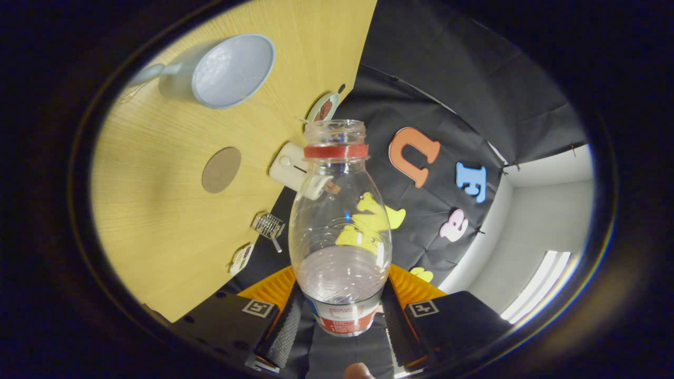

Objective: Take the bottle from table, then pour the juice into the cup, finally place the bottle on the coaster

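A clear plastic bottle [339, 231] with a red neck ring and no cap stands between my fingers, and my gripper [341, 310] is shut on its lower body, one pad pressing each side. The bottle looks empty. The whole view is rolled, so the yellow wooden table [158, 221] runs up the side of the bottle. A pale blue cup [231, 71] with a handle sits on that table, well beyond the bottle's mouth. A round brown coaster [221, 169] lies flat on the table between the cup and the fingers.
A white boxy device [289, 166] lies at the table's edge just behind the bottle's shoulder. A small wire rack [268, 225], a small round dish [322, 108] and a small packet [241, 259] sit along the same edge. Booth wall cloth hangs behind the bottle.
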The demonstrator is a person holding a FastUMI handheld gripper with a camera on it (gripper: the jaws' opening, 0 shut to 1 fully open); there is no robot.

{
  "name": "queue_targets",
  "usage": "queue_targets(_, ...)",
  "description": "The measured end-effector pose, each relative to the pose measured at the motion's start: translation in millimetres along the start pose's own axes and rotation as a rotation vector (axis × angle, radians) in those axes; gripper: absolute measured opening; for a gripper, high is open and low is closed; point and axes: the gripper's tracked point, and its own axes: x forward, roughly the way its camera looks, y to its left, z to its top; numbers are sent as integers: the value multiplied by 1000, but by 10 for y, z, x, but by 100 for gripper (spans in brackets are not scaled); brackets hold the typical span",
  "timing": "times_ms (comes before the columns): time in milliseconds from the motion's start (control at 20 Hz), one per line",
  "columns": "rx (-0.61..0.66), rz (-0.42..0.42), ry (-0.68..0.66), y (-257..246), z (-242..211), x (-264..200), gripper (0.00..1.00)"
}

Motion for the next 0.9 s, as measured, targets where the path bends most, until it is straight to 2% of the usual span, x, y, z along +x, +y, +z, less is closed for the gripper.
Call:
queue_targets(650, -44, 0, -18, -72, 79, 40, 78)
queue_targets(900, -12, -6, -16, -77, 61, 33, 78)
